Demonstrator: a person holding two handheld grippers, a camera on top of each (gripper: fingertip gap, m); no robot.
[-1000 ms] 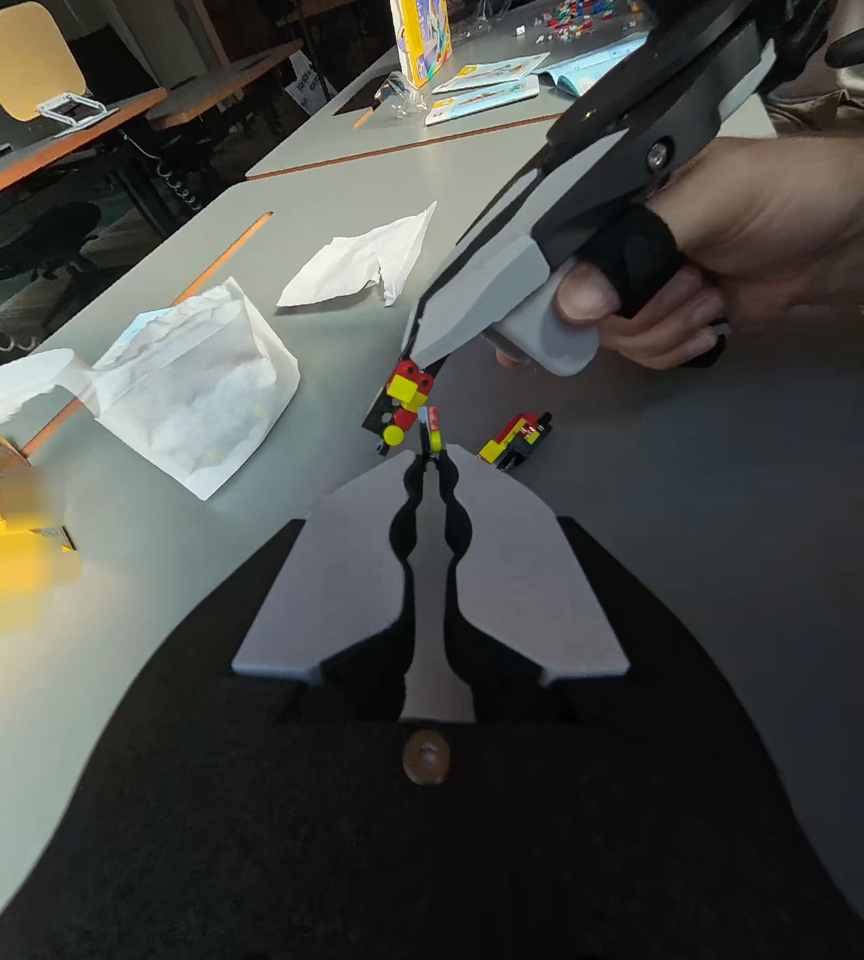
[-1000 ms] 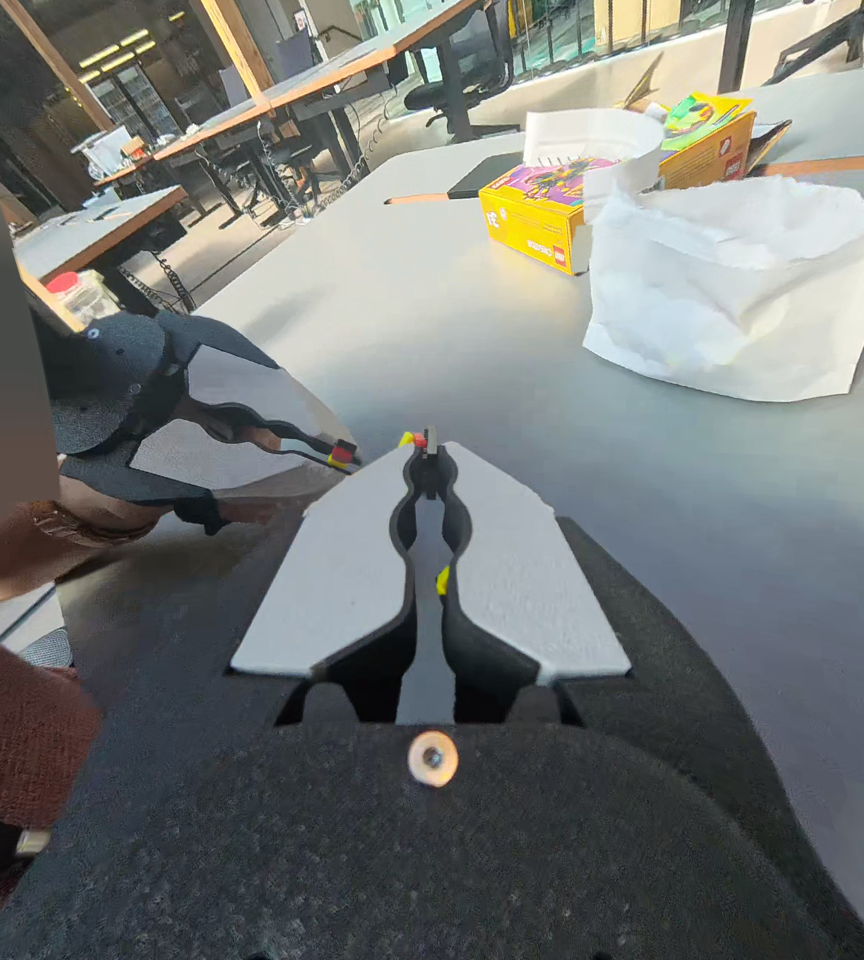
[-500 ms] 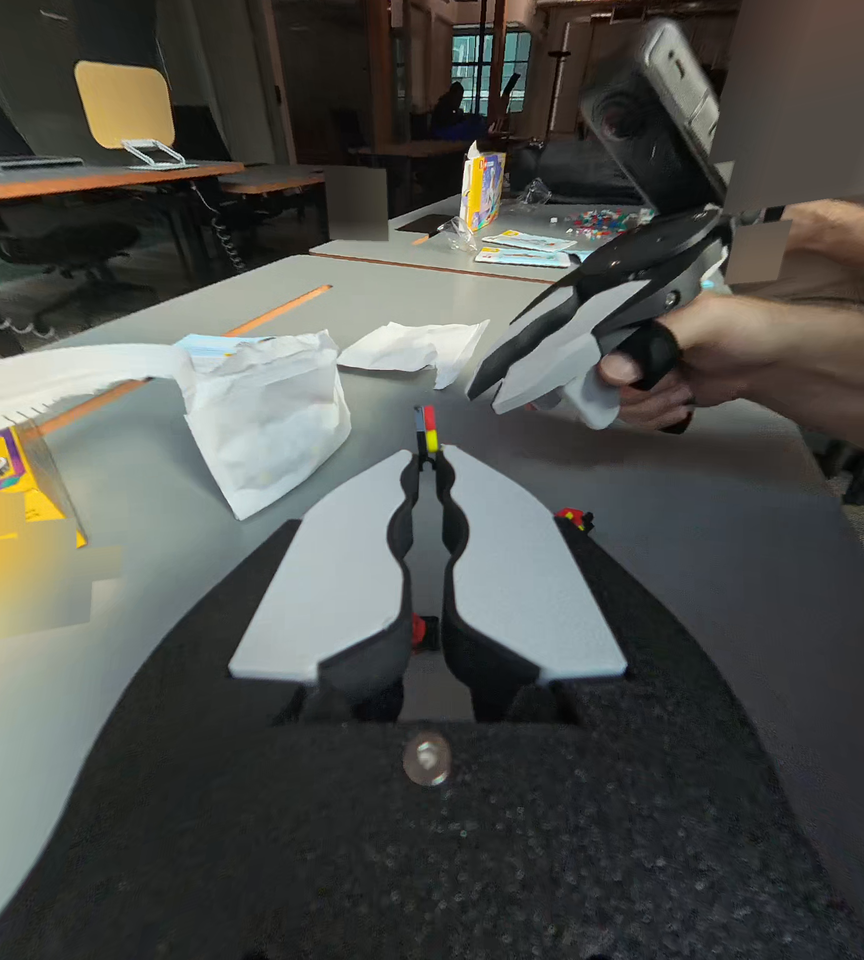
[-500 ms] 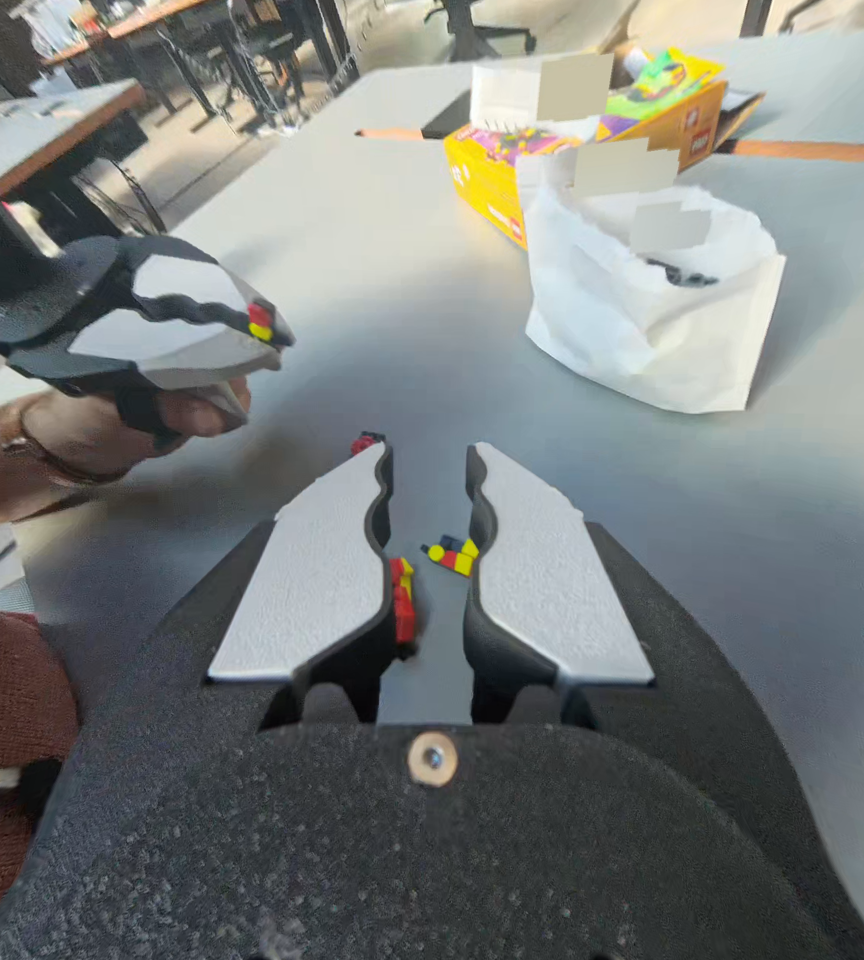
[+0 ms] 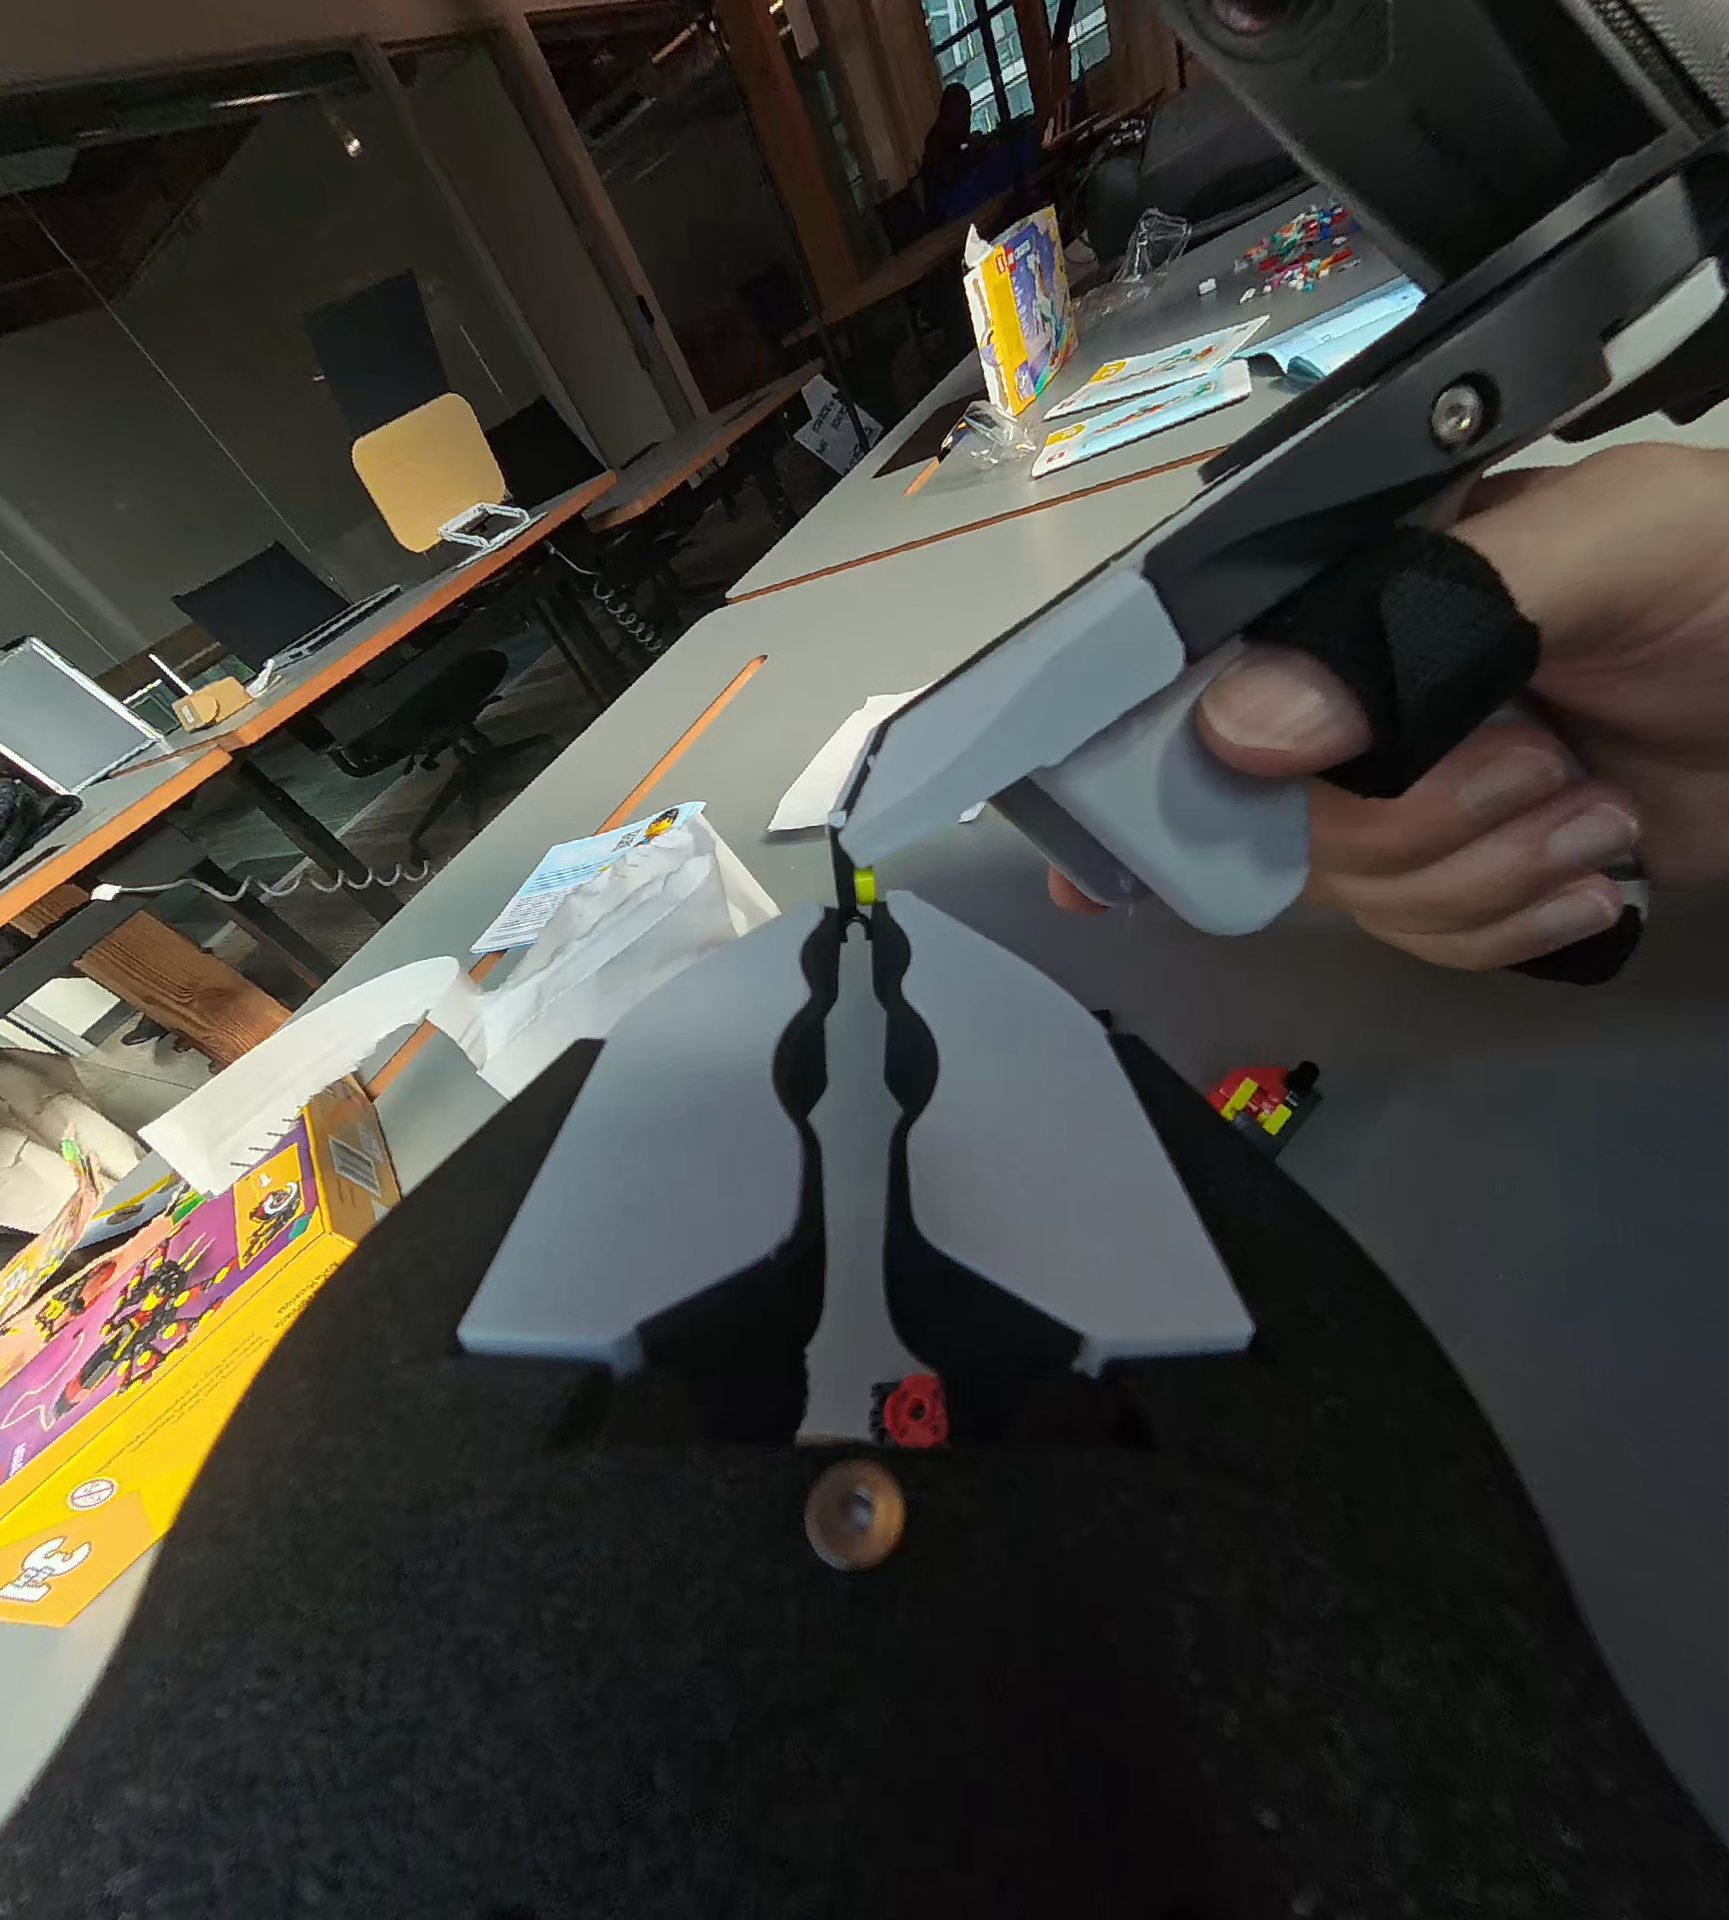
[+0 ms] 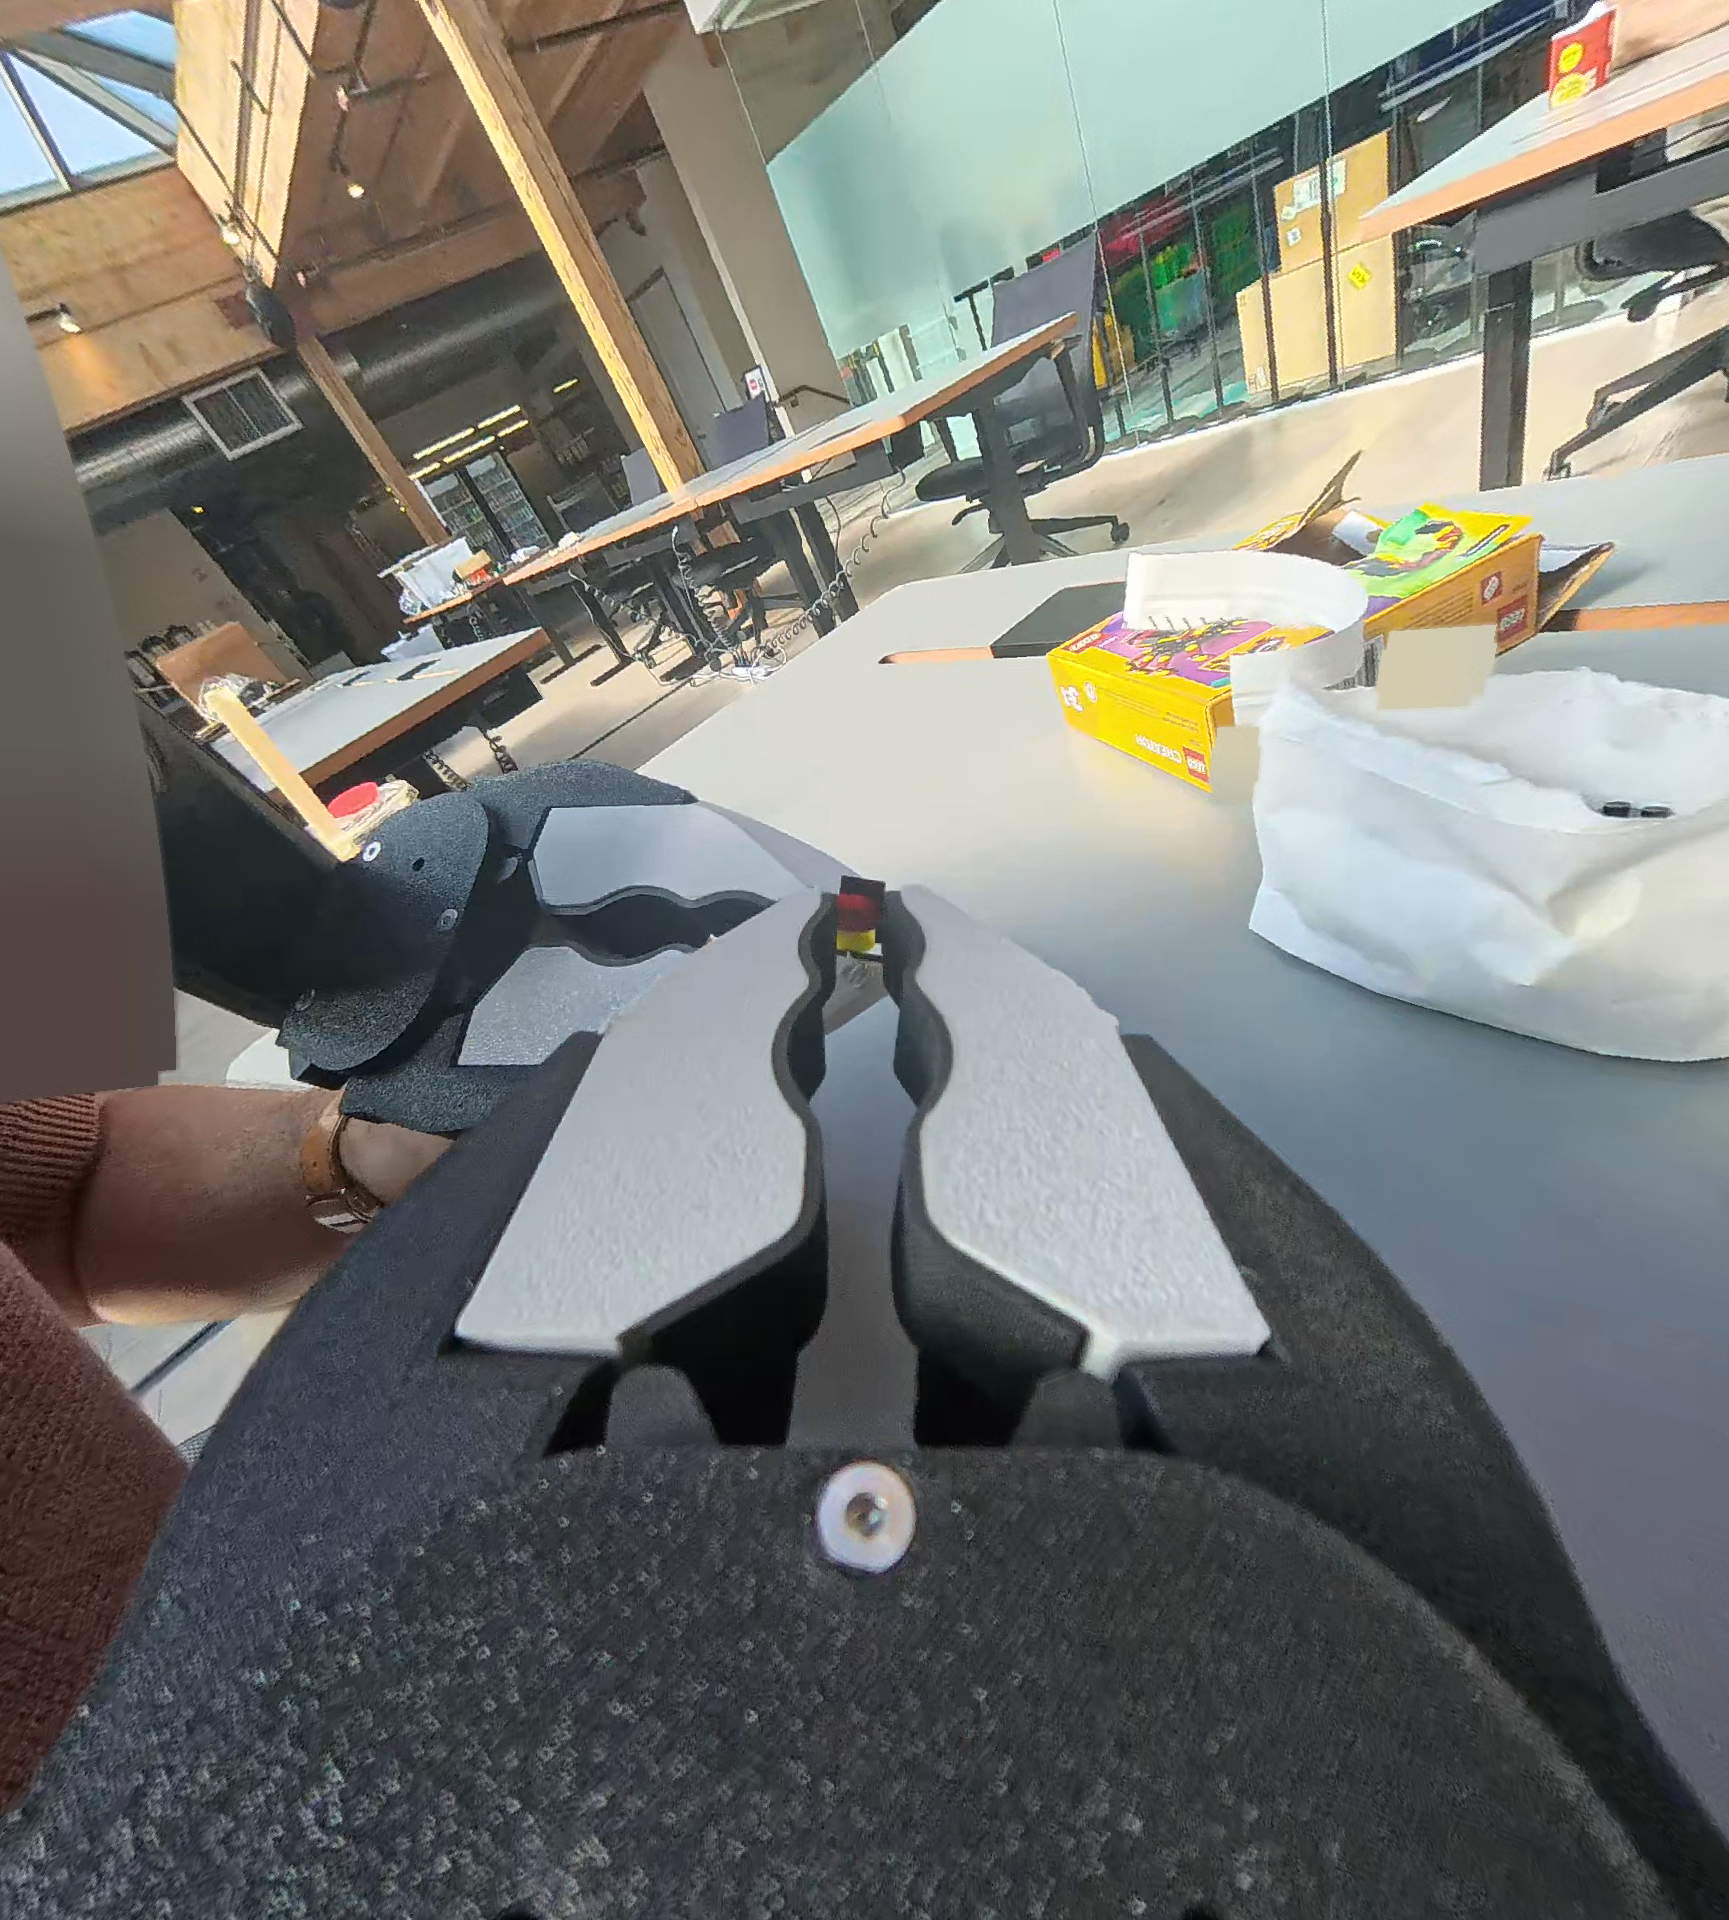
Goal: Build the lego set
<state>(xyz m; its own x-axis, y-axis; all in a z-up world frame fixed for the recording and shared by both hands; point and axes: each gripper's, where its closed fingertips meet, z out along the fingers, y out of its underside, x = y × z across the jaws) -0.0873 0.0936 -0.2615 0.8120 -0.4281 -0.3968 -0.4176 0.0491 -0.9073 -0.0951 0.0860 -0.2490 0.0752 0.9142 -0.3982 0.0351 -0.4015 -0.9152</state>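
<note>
Box [image 6: 1203, 681] behind paper bag [image 6: 1525, 894], on table [image 6: 1462, 1195]

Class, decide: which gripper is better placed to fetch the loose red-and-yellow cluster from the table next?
Right, probably. The cluster lies to the right, nearer the right gripper; the left gripper is shut on the piece.

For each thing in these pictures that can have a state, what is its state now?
left gripper: shut on the small lego stack
small lego stack: pinched at both gripper tips, off the table
right gripper: shut on the small lego stack
white paper bag: open, mouth up
yellow lego box: flap open
red lego assembly: lying on the table, untouched
</note>
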